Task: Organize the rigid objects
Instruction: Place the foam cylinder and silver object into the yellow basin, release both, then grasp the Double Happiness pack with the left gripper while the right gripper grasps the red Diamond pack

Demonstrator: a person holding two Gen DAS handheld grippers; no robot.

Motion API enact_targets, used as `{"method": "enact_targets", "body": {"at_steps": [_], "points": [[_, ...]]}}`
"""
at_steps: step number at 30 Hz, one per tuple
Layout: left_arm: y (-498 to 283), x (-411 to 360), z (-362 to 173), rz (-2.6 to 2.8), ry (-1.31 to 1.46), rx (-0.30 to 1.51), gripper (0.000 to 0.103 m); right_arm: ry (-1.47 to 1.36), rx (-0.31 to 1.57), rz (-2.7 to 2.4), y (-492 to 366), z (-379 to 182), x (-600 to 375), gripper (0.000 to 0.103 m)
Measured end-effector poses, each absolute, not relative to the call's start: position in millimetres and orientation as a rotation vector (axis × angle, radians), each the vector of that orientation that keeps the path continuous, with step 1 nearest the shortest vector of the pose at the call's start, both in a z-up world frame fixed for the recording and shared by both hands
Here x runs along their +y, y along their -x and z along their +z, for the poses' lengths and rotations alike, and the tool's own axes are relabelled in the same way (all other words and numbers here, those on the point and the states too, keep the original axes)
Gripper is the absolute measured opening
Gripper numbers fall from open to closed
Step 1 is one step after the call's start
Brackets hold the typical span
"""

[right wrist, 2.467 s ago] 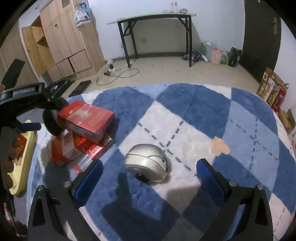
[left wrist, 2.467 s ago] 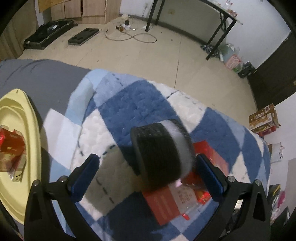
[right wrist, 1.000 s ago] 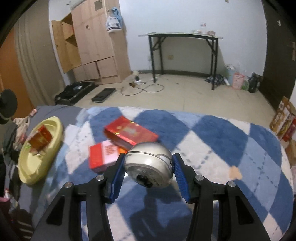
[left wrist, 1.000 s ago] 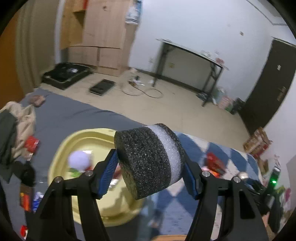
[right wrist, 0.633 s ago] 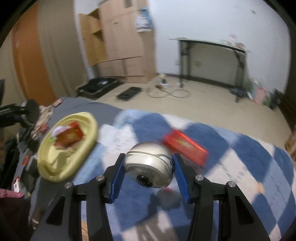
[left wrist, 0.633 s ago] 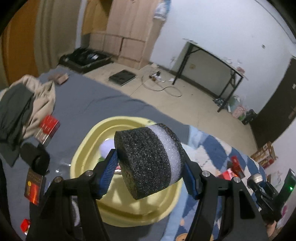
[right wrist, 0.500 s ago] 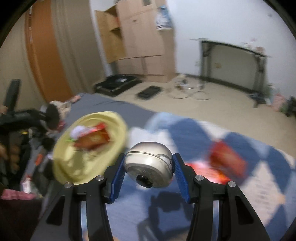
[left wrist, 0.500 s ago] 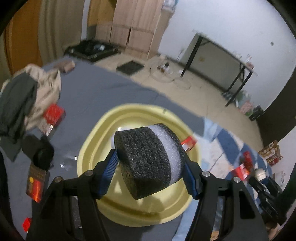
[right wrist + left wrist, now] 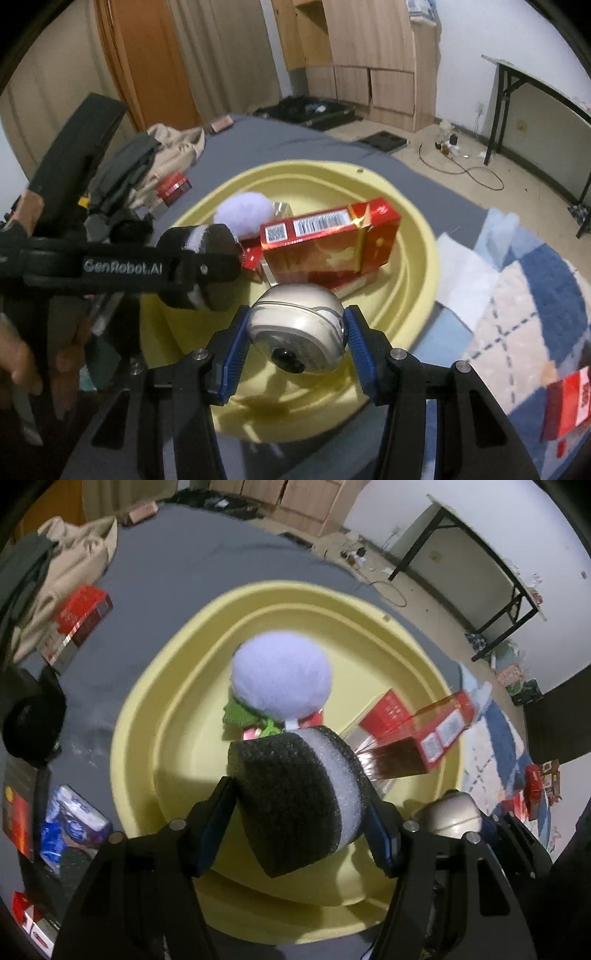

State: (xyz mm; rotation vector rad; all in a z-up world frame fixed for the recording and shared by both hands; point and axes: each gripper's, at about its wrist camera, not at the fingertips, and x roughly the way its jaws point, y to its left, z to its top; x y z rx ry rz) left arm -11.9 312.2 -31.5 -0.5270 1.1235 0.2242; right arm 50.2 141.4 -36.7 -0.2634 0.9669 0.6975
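A grey bed sheet (image 9: 280, 144) carries crumpled beige clothing (image 9: 177, 146) at its far left. Right of the sheet lies a blue-and-white checked blanket (image 9: 535, 295). Beyond the sheet, a wooden cabinet (image 9: 373, 62) stands against the wall, a black folding table (image 9: 539, 96) to its right, a cable (image 9: 476, 173) on the floor between them.

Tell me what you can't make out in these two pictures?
- Left wrist view: the foam roll hides the yellow basin's middle.
- Same view: the green thing is mostly hidden under the pale fluffy ball.
- Right wrist view: the left hand-held gripper covers the basin floor behind it.
- Right wrist view: the print on the red box is too small to read.
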Motion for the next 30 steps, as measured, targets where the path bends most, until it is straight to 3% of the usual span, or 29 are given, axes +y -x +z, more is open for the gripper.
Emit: {"method": "enact_targets", "body": {"at_steps": [9,11,12,13,14,16,22,30], "points": [[4.3,316.6,-44.3,0.241,0.541,1.151,0.066,0.313,0.991,0.688,-65.4,-66.7,170.7,0.05],[2.9,318.6,-44.3,0.264,0.534,1.174,0.077,0.319,0.995,0.694,-65.2,-67.0,174.6,0.051],[3.2,318.0,-42.0,0.26,0.528,1.172,0.088,0.32,0.995,0.696,-63.7,-66.0,172.8,0.051],[3.7,318.1,-38.4,0.256,0.523,1.162,0.094,0.319,0.989,0.697,-61.7,-63.7,170.5,0.058],[3.1,317.3,-34.3,0.262,0.515,1.153,0.096,0.311,0.974,0.7,-59.9,-60.2,168.1,0.078],[4.4,313.9,-19.4,0.272,0.493,1.119,0.102,0.273,0.942,0.722,-54.9,-49.7,162.6,0.09],[14.1,298.2,28.0,0.25,0.439,1.003,0.103,0.186,0.868,0.664,-39.4,-10.4,117.6,0.103],[-0.9,201.3,67.1,0.027,0.317,0.955,0.103,0.071,0.822,0.407,-28.2,33.0,-28.0,0.103]]}}
